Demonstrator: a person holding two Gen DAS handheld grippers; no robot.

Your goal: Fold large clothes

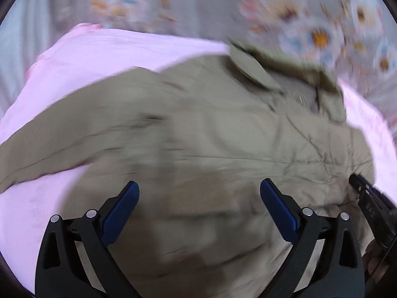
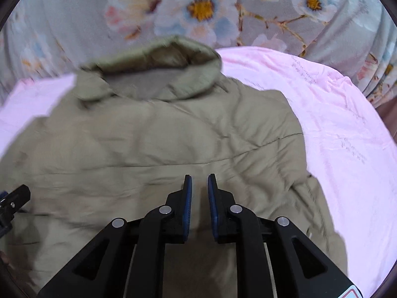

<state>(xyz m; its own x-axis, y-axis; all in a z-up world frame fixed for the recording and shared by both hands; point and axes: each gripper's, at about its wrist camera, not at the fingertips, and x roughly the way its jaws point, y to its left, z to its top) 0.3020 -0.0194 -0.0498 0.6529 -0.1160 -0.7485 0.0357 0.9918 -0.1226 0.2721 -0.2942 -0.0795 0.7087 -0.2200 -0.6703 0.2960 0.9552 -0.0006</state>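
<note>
1. Left wrist view: left gripper hovers over the khaki jacket, fingers spread wide, nothing between them.
2. The jacket lies flat on a pink sheet, collar away from the person, probably laid out ready for folding.
3. Right gripper sits above the jacket's middle, fingers nearly together with a narrow gap, gripping nothing.
4. The sheet bears faint print, unreadable; the floral bedding behind shows no writing.

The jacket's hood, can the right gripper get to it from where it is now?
Probably yes: the right gripper sits over the jacket, nothing between its jaws, and nothing lies between it and the hood.
</note>
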